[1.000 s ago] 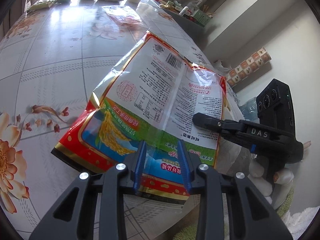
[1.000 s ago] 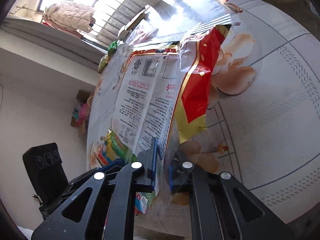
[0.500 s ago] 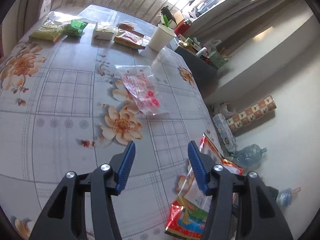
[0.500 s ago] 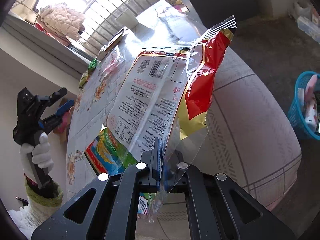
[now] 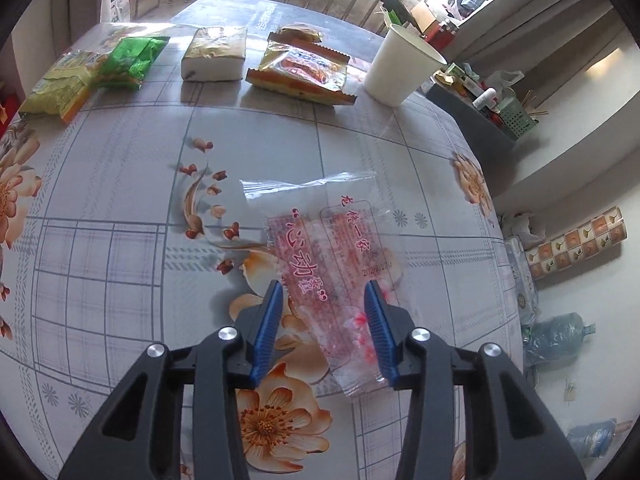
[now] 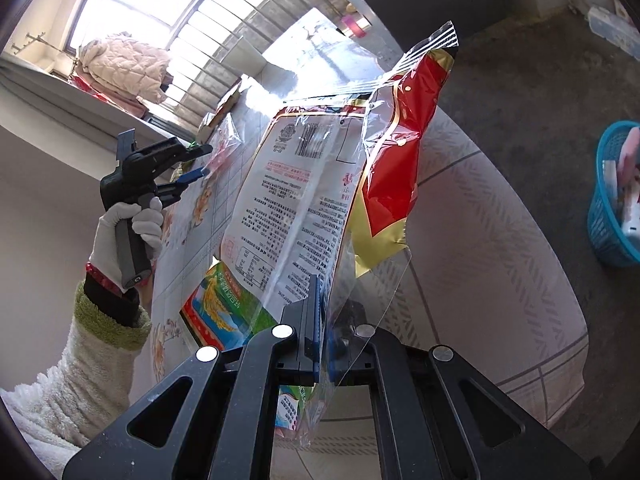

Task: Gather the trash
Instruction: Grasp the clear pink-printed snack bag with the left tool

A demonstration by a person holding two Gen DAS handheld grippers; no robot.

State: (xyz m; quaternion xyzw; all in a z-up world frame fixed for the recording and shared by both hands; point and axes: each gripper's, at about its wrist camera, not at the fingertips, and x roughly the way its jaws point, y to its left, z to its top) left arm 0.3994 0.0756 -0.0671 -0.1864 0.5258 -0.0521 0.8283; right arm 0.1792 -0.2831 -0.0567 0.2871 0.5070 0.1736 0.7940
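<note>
My right gripper point(image 6: 323, 308) is shut on a large empty rice bag point(image 6: 304, 192), red, gold and white, and holds it up off the table beside the table's edge. My left gripper point(image 5: 323, 300) is open, with a clear pink-printed plastic wrapper point(image 5: 328, 256) lying flat on the flowered tablecloth point(image 5: 120, 240) between its blue fingers. The left gripper also shows in the right wrist view point(image 6: 196, 164), held by a white-gloved hand over the table.
At the table's far end lie a yellow snack bag point(image 5: 60, 88), a green packet point(image 5: 132, 60), a white block point(image 5: 214, 54), an orange wrapper point(image 5: 304, 72) and a white paper cup point(image 5: 400, 66). A blue basket point(image 6: 616, 196) stands on the floor at right.
The left gripper let go of the rice bag, opened and moved out over the table to the clear pink wrapper. The right gripper lifted the rice bag off the table.
</note>
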